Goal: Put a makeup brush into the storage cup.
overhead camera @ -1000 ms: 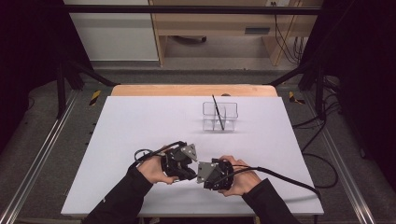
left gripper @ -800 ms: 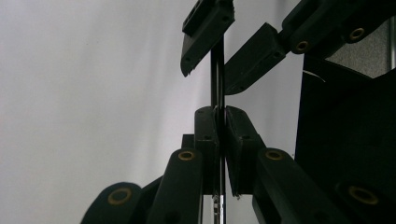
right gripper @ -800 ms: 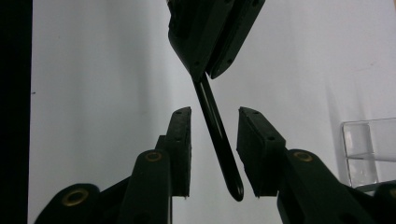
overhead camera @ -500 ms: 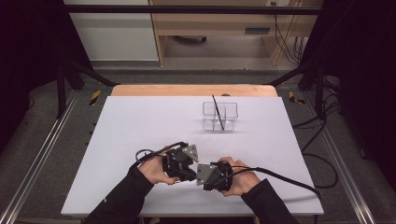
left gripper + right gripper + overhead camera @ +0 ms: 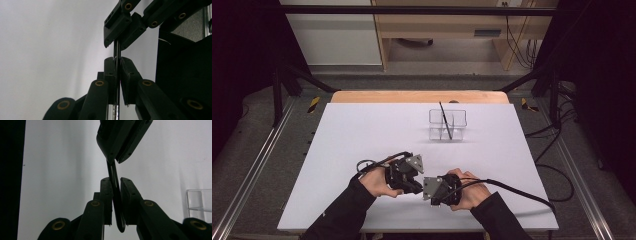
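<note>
While pinched from both ends, low and centre in the high view, thin black rod point(image 5: 117, 51): light, stiff, smooth, likely to swivel. Left gripper point(image 5: 118, 67) and right gripper point(image 5: 115, 187) both closed narrow on it. Better gripped squarely along the shaft, away from the tips.

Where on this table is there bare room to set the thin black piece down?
Free: the white table left of the clear organizer, and the strip between the organizer and the grippers. Crowded: the near edge, where left gripper and right gripper meet.

Organiser point(image 5: 447, 124) behind grippers point(image 5: 419, 181) — on table point(image 5: 362, 135)
</note>
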